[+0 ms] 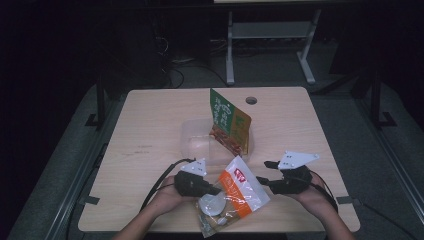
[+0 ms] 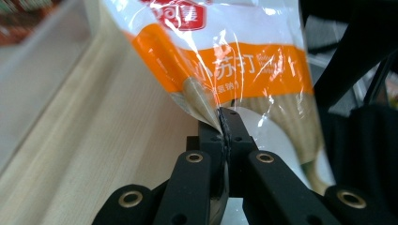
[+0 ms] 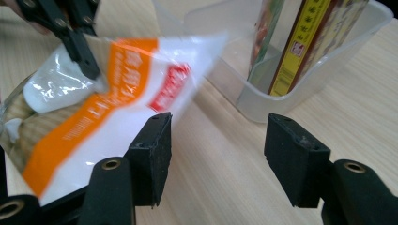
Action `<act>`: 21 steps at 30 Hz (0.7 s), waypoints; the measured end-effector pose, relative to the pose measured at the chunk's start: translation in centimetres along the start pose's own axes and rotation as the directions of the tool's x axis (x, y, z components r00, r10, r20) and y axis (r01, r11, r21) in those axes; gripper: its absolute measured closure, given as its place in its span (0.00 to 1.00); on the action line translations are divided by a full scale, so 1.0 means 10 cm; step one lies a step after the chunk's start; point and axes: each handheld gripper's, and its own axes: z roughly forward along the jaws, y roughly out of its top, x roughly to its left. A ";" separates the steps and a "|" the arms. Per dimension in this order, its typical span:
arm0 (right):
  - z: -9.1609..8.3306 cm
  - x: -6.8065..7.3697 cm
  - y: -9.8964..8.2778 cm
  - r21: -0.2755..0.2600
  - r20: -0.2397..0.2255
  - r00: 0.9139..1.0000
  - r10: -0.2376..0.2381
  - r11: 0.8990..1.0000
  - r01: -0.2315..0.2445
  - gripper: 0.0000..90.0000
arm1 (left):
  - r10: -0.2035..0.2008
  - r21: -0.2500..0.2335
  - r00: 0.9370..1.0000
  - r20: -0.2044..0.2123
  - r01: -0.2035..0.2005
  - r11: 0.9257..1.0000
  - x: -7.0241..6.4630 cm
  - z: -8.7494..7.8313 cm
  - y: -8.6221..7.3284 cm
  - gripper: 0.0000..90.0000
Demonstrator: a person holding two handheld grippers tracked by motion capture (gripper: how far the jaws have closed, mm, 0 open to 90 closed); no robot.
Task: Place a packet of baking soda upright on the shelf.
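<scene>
Nearest the lens in the left gripper view we list the left gripper [image 2: 224,123], its black jaws closed tight on the edge of an orange-and-white cracker bag [image 2: 225,61], which fills the upper middle of that frame and sits at lower centre in the high view. To the lower right in the high view we record the right gripper [image 1: 263,172], jaws standing apart and holding nothing, just beside the bag. At the centre of the wooden table [image 1: 150,130] we note a clear plastic tub [image 1: 192,135] holding a green-and-red packet [image 1: 229,120] standing upright.
</scene>
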 end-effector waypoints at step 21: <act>0.03 0.03 0.02 -0.012 -0.026 1.000 -0.002 1.000 0.002 0.45 | -0.103 -0.313 0.971 -0.214 0.032 0.949 -0.05 -1.04 -0.04 0.99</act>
